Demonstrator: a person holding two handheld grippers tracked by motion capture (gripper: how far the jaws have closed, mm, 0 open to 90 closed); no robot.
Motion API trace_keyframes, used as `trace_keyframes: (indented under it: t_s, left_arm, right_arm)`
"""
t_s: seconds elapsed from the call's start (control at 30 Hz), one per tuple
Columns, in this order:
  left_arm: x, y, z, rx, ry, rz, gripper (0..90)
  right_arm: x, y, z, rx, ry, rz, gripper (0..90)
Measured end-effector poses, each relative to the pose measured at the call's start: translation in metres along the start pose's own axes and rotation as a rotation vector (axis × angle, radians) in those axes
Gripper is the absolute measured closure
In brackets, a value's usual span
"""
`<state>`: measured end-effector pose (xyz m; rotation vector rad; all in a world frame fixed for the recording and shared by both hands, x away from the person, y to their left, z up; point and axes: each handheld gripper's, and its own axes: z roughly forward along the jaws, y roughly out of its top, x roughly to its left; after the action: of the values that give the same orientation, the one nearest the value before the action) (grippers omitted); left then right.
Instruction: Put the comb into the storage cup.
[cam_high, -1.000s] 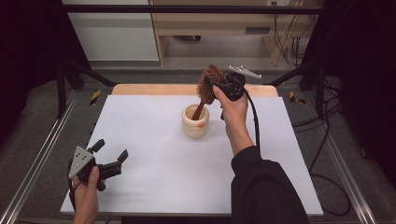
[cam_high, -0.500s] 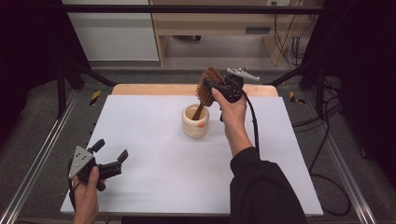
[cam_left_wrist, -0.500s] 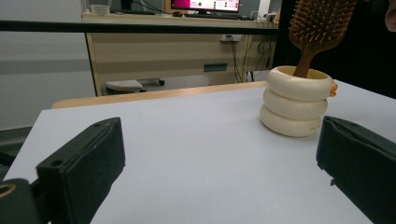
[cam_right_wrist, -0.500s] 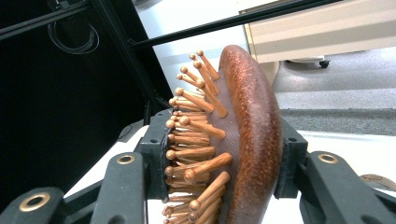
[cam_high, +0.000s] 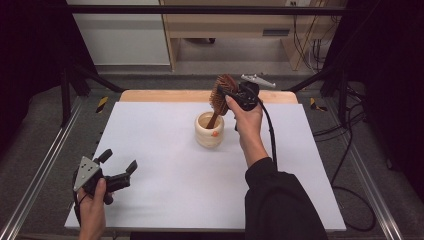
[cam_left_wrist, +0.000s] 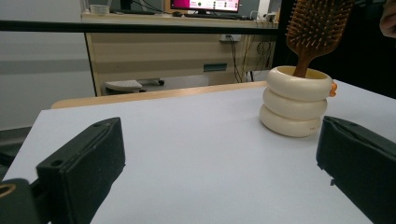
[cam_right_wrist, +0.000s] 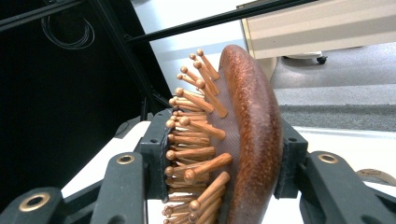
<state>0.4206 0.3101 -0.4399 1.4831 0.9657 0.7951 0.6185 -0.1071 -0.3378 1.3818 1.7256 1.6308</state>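
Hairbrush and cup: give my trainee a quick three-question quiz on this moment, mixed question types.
1. True or false: the right gripper is clamped on the hairbrush by its head.
2. Where is the brush's handle end? A) flat on the table B) inside the cream ringed cup C) in the left gripper
3. Fill in: the left gripper's jaws are ____ and hold nothing, near the white table corner.

Key: 1 true; 2 B; 3 open.

light: even, bright on table (cam_high: 165, 150) | surrounds: dark | shadows: soft | blur: near jaws soft
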Motion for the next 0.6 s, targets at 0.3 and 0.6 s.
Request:
trace_keyframes:
  t_s: [0.3, 0.6]
  left_arm:
    - [0.0002, 0.0001, -0.0002, -0.002, -0.001, -0.001, 1.5]
    - [0.0002, 0.0001, -0.0001, -0.002, -0.002, -0.001, 1.5]
  right_arm:
    - [-0.0012, -0.0018, 0.0021, 0.006, -0.001, 0.005, 51.1]
    - [-0.0023, -0.0046, 0.0040, 0.011, 0.005, 0.012, 51.0]
